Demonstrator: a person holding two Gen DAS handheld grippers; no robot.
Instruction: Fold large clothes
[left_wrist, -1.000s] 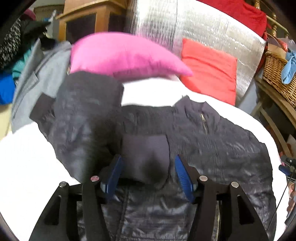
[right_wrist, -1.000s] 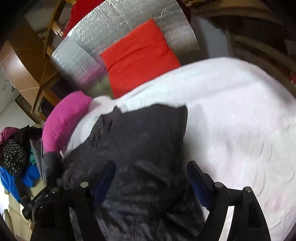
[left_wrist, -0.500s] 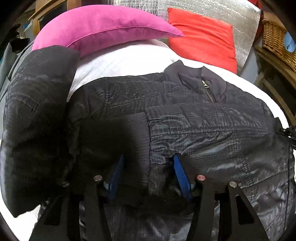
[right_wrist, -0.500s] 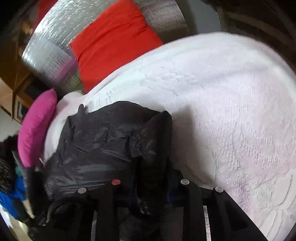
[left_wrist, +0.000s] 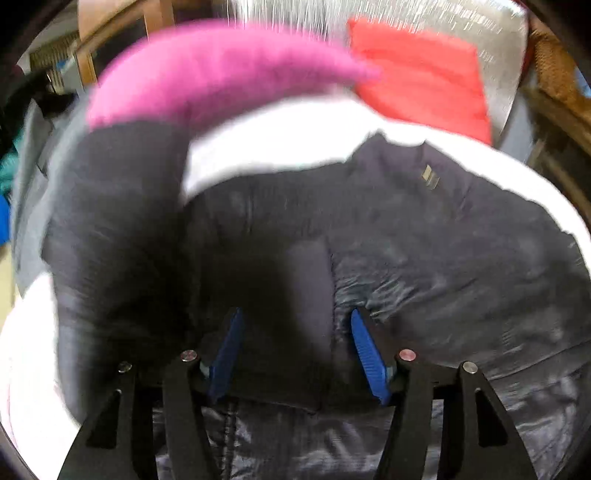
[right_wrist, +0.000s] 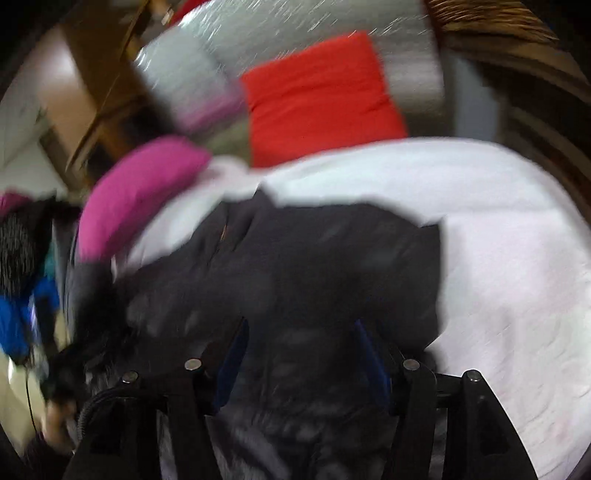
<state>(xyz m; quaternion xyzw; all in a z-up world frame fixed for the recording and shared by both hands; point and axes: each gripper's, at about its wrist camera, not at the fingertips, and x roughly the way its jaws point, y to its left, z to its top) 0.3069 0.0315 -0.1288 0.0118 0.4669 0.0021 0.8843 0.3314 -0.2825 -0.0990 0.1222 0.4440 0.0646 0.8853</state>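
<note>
A black quilted jacket (left_wrist: 424, 236) lies front up on the white bed cover (left_wrist: 280, 136), collar and zip toward the pillows. Its left sleeve is folded across the chest, the knit cuff (left_wrist: 306, 295) lying between the blue pads of my left gripper (left_wrist: 295, 328), whose jaws stand apart just over the cuff. In the right wrist view the jacket (right_wrist: 332, 266) has its right side folded in, and my right gripper (right_wrist: 299, 343) stands over that fold with its jaws apart. Both views are motion-blurred.
A pink pillow (left_wrist: 221, 70) and a red cushion (left_wrist: 417, 70) lean on a silver foil panel (right_wrist: 184, 66) at the head of the bed. A heap of clothes (right_wrist: 22, 266) lies at the left. A wicker basket (left_wrist: 554, 70) stands at the right.
Both grippers have pulled back and up from the jacket. The right gripper, shut on the jacket's folded side half a second ago, now has its jaws apart. The left jaws have widened over the cuff.
</note>
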